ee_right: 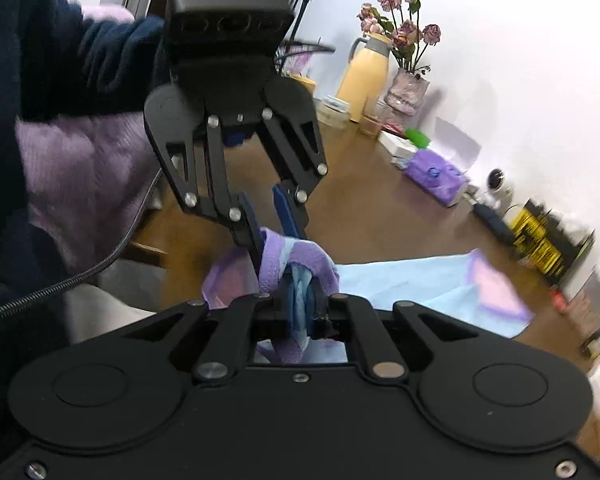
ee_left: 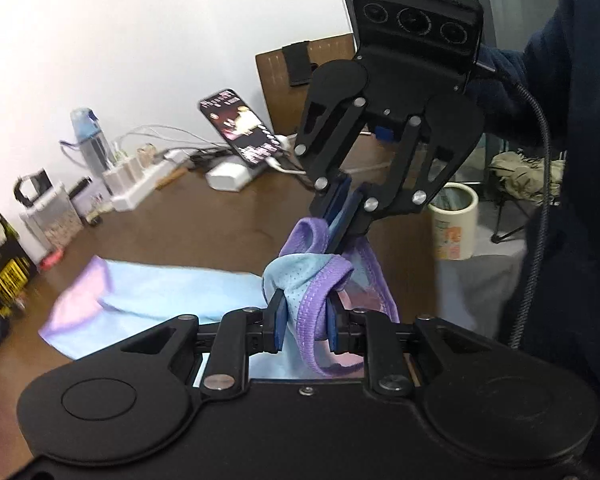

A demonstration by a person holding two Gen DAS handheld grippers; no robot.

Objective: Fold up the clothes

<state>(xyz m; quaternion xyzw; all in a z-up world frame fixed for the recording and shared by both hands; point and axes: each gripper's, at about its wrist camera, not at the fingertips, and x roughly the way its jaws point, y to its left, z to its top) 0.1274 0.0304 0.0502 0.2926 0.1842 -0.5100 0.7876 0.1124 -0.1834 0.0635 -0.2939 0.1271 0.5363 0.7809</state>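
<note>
Both tongs are clamped on one end of the garment [ee_left: 172,292], a light blue mesh piece with purple trim. The left tongs [ee_left: 304,320] pinch a bunched purple hem between narrow pads. The right tongs [ee_right: 298,304] are closed almost fully on a thin fold of blue fabric. In each view the opposite tongs appear just beyond, gripping the same end close by. The gripped end is raised off the desk [ee_left: 204,220]; the rest of the garment lies flat on it, stretching away toward the far side.

Step in hand, as judged: the near edge has been picked up to start a fold. The next move calls for carrying both grips together over the flat part, keeping the edge taut and level, then lowering it onto the far portion before release. The two grips sit close together, so the edge may sag or bunch.

Writing: a phone [ee_left: 240,128] on a stand shows a lit screen, text unreadable. No brand is legible.
</note>
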